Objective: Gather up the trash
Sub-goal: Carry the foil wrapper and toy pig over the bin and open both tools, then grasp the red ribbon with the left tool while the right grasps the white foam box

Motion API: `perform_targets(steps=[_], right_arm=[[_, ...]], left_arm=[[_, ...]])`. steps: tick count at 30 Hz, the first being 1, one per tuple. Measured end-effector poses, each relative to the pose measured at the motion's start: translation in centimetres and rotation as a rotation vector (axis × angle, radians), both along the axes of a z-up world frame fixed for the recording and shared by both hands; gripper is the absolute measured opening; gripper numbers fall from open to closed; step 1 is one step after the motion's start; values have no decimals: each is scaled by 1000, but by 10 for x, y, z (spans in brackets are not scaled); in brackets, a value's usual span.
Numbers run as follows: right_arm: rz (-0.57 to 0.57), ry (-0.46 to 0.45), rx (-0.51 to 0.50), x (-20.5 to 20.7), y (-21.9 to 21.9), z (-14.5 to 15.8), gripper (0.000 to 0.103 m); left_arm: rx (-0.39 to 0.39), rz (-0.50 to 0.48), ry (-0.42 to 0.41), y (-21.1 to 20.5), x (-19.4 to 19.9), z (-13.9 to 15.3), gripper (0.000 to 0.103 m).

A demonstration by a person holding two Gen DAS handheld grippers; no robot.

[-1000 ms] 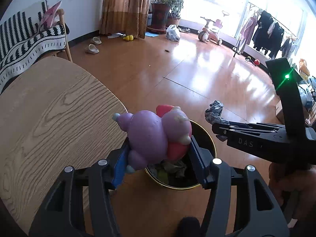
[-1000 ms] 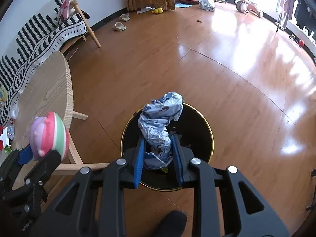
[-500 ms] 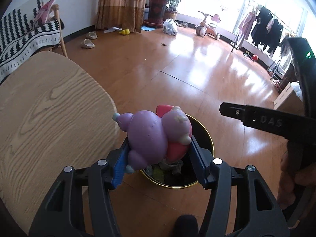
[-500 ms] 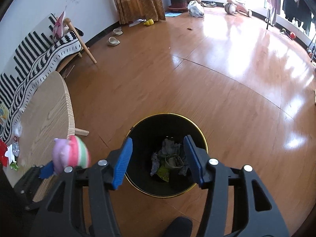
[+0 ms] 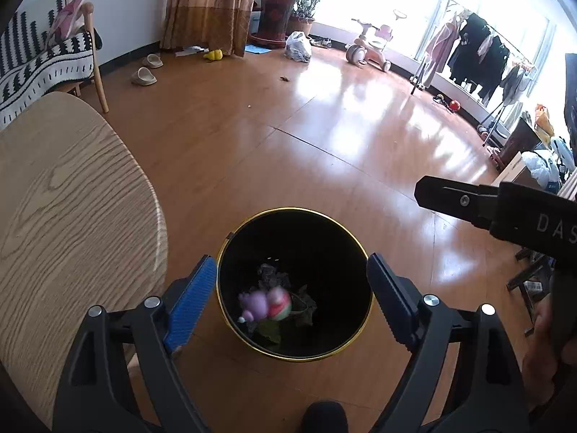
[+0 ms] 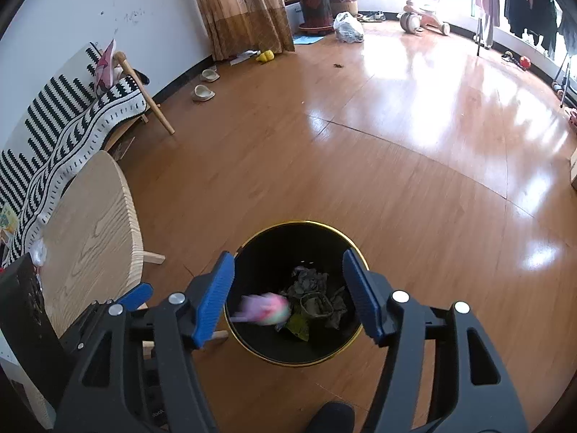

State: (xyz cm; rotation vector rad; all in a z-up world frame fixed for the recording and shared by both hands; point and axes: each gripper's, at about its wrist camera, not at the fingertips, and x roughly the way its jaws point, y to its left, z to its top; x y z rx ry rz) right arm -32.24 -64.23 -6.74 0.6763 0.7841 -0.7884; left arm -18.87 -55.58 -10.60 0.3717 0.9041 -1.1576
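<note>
A black bin with a gold rim (image 5: pixel 230 234) (image 6: pixel 357 252) stands on the wood floor below both grippers. A purple and pink toy (image 5: pixel 265 304) (image 6: pixel 265 309), blurred by motion, is inside the bin's mouth above crumpled dark trash (image 5: pixel 274 276) (image 6: pixel 313 288). My left gripper (image 5: pixel 292 288) is open and empty above the bin. My right gripper (image 6: pixel 288 288) is open and empty above the bin; its body also shows at the right of the left wrist view (image 5: pixel 505 209).
A round light-wood table (image 5: pixel 65 209) (image 6: pixel 90 223) stands left of the bin. A chair with a striped black and white blanket (image 6: pixel 65 126) is by the wall. Slippers (image 5: pixel 144 75), a plant pot (image 5: pixel 276 14), a tricycle (image 5: pixel 371 43) and a clothes rack (image 5: pixel 479 50) are far off.
My left gripper has opened and let go of the purple toy, which drops into the bin. My right gripper opened earlier and dropped the crumpled wrapper into the bin.
</note>
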Motion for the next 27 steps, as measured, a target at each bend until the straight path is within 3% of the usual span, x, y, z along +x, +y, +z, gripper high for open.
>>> perform_targets(steps=[5,12,21,27], right_arm=[[32,6,-1,13,8,1,61],[141,1,-20,62,41,12,61],[386,-50,-36,185,143,34,61],[596,-76,-20,270,237,37,61]], left_arm=[[-6,35,-16,17,11,12,88],[-41,150,-45,77,56,45,91],[-61,442,-81,213,161,84,92],[-47,673,-107,340,237,91,92]])
